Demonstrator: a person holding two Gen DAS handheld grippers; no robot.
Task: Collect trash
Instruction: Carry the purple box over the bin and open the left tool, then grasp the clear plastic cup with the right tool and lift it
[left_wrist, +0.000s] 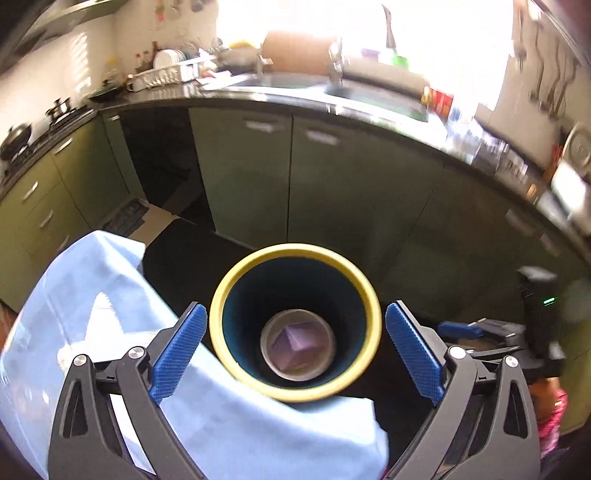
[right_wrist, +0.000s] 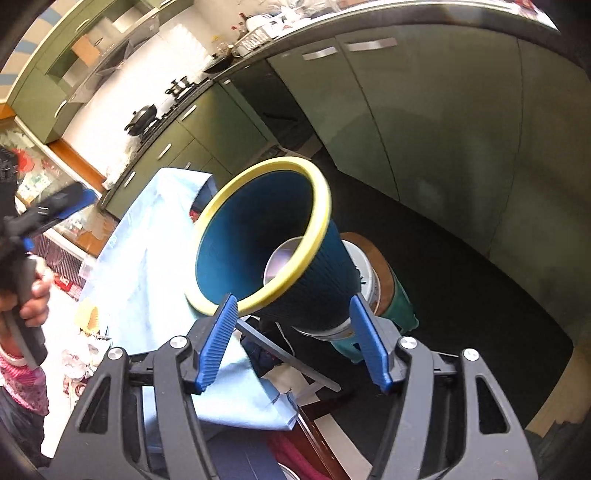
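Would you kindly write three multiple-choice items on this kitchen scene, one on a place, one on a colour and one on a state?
1. Where does the light blue cloth lie from the bin in the left wrist view?
A. left of it
B. inside it
C. on the counter

2. What colour is the bin's rim?
A. red
B. yellow
C. white

3. How do the left gripper and the right gripper stand?
A. both shut on the bin
B. one shut on the cloth
C. both open

Answers: 1 A, the cloth spreads left of the bin. 2 B, a yellow ring tops the dark blue wall. 3 C, the fingers are apart, gripping nothing.
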